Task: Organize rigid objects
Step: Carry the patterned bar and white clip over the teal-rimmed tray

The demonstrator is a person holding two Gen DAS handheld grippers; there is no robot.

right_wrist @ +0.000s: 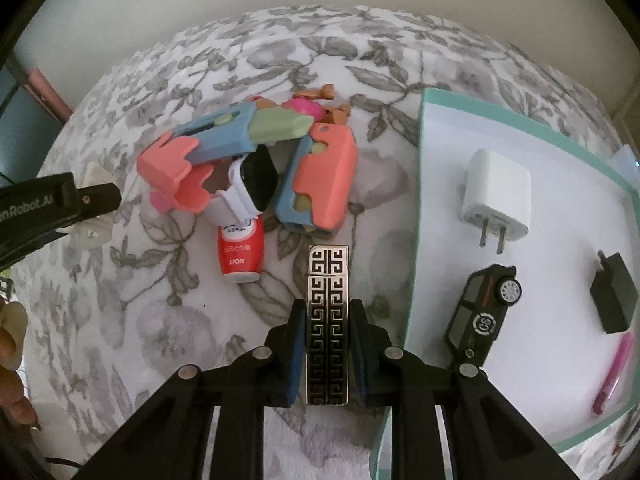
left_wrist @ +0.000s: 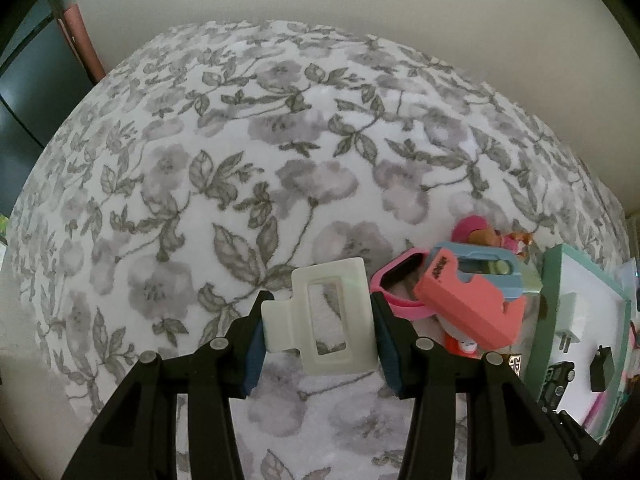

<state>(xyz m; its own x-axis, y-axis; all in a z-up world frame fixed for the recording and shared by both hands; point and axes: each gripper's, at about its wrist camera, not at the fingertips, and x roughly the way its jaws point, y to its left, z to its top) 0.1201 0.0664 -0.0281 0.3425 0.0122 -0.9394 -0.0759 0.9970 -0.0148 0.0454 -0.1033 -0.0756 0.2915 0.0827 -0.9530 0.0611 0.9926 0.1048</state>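
Note:
My left gripper [left_wrist: 320, 304] is shut on a white rectangular hair claw clip [left_wrist: 324, 316], held above the flowered cloth [left_wrist: 240, 160]. My right gripper [right_wrist: 328, 305] is shut on a black-and-silver lighter [right_wrist: 328, 320] with a key pattern; its top end sticks out past the fingertips. Just beyond the lighter lies a pile: two coral-and-blue toy pieces [right_wrist: 200, 148] [right_wrist: 324, 184], a white smartwatch [right_wrist: 256, 184], a small red bottle [right_wrist: 240, 252] and a pink doll [right_wrist: 308, 106]. A pink watch [left_wrist: 396, 284] shows in the left wrist view.
A mint-rimmed white tray [right_wrist: 416, 200] at the right holds a white charger [right_wrist: 496, 196], a black toy car [right_wrist: 480, 312], a black adapter [right_wrist: 612, 296] and a pink pen [right_wrist: 612, 372]. A person's hand [right_wrist: 12, 340] is at the left edge. A pale wall lies beyond the cloth.

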